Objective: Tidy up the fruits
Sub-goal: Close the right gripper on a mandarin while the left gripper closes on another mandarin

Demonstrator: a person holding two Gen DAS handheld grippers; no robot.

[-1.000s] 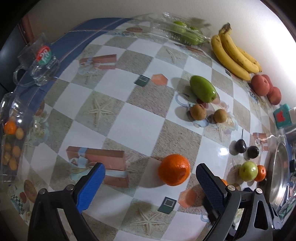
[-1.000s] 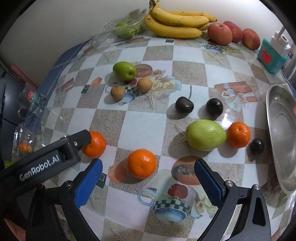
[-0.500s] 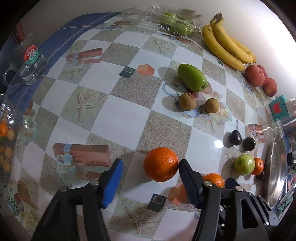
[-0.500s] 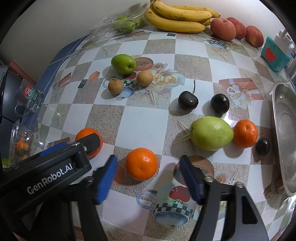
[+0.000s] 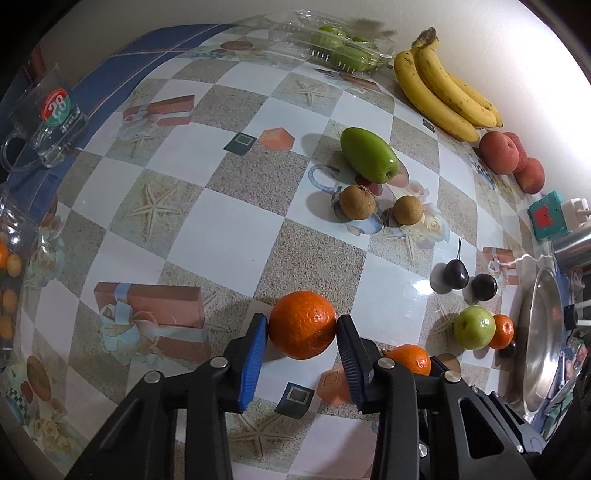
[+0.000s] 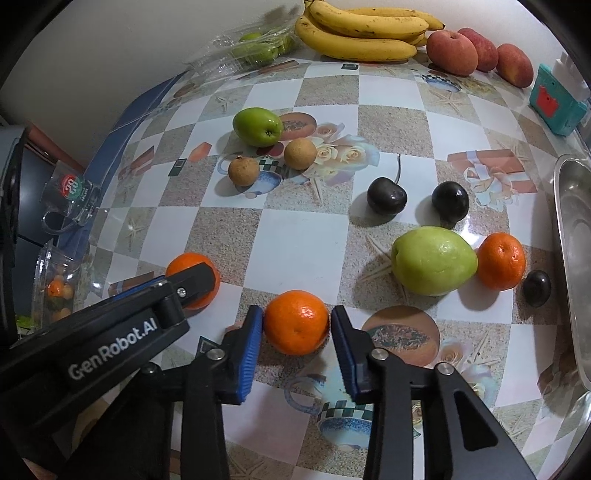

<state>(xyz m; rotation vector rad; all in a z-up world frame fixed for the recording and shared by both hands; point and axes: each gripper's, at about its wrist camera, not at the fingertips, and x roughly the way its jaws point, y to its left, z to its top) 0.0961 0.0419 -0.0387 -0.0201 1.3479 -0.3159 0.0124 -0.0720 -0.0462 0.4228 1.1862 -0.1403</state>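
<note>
A large orange (image 5: pixel 301 325) sits on the checkered tablecloth between the blue pads of my left gripper (image 5: pixel 300 328), whose jaws are closing and touch its two sides. A smaller orange (image 6: pixel 296 322) lies between the pads of my right gripper (image 6: pixel 296 321), also closing and meeting its sides. In the right wrist view the left gripper's black body covers part of the large orange (image 6: pixel 184 264). A third orange (image 6: pixel 501 260) rests against a pale green fruit (image 6: pixel 434 260).
Bananas (image 6: pixel 364 35), red fruits (image 6: pixel 452 51) and a clear box of green fruit (image 6: pixel 255 50) line the wall. A green fruit (image 6: pixel 258 126), two brown fruits, dark cherries (image 6: pixel 386 195) and a steel tray (image 6: pixel 576 258) share the table. A glass mug (image 5: pixel 55 122) stands left.
Both grippers' jaws have closed from wide apart to the sides of their oranges. The left gripper has come in around the large orange. The oranges stay on the table.
</note>
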